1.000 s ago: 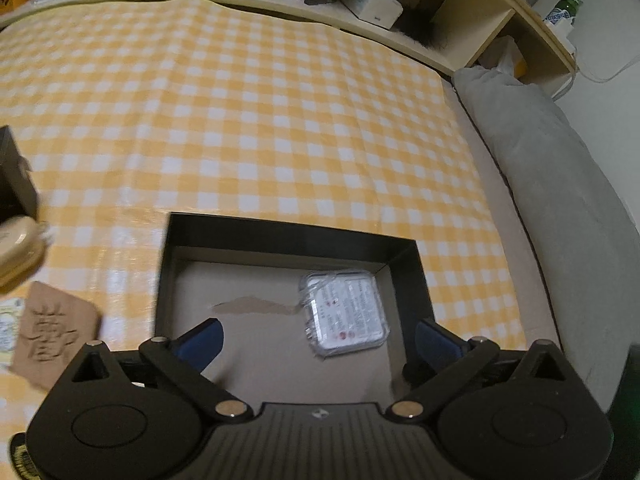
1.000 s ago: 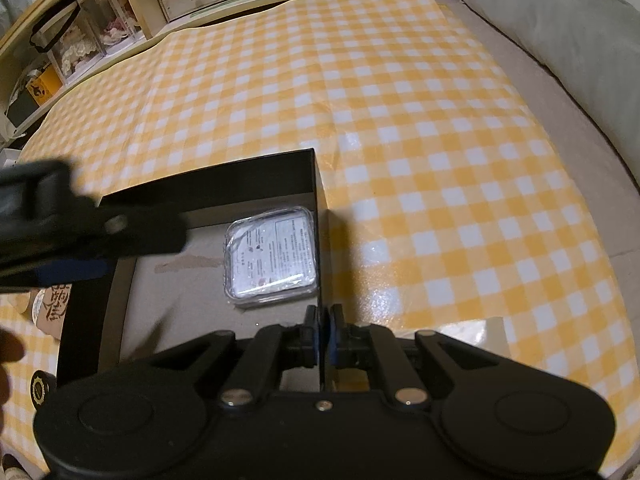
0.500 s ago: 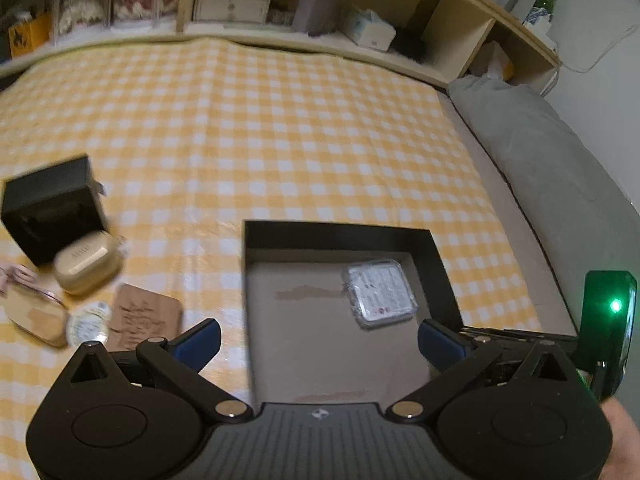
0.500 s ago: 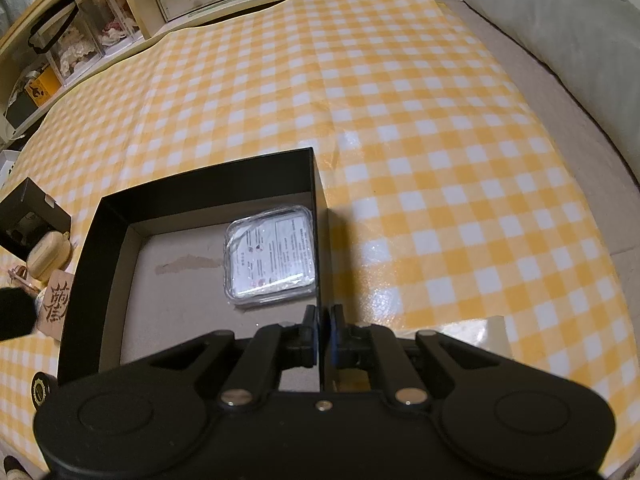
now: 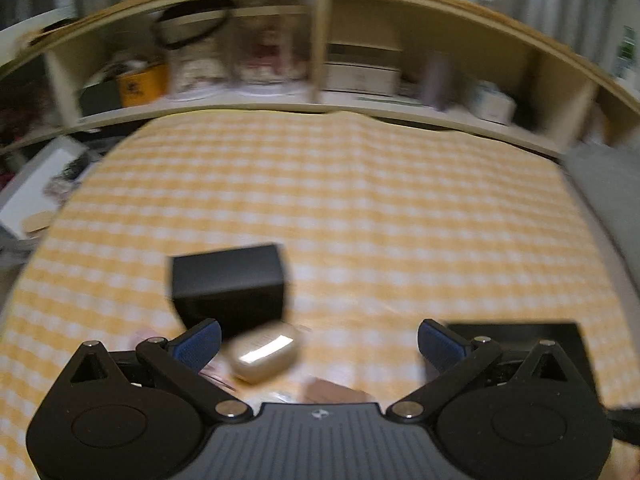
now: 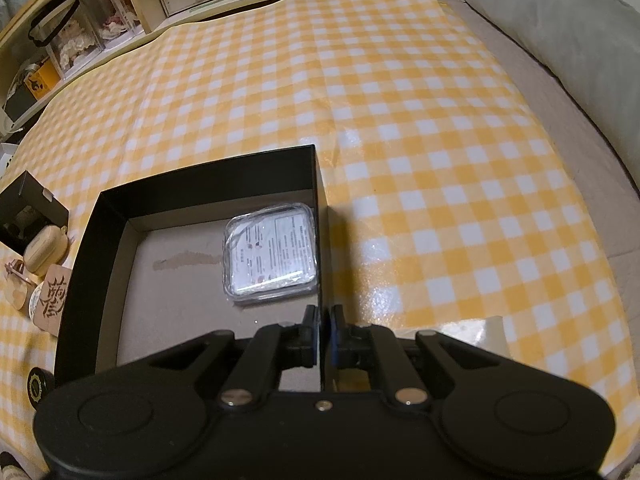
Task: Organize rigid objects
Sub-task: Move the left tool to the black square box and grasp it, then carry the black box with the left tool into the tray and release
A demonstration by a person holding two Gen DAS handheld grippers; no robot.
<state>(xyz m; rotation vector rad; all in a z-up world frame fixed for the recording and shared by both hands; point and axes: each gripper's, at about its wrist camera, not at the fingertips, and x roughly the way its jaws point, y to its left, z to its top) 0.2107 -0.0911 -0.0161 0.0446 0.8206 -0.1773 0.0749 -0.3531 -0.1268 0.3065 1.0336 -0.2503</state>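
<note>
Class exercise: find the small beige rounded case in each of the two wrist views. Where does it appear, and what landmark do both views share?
Left wrist: beige case, low and left of centre, just in front of the small black box.
Right wrist: beige case, far left edge, halfway down.
Shared landmark: the small black box directly behind it.

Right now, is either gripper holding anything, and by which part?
The right gripper is clamped on the black tray's right wall. The left gripper is open, holding nothing.

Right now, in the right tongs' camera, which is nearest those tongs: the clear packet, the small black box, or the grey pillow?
1. Clear packet, just ahead of the right tongs, inside the black tray.
2. Small black box, far left.
3. Grey pillow, top right, beyond the checked cloth.
</note>
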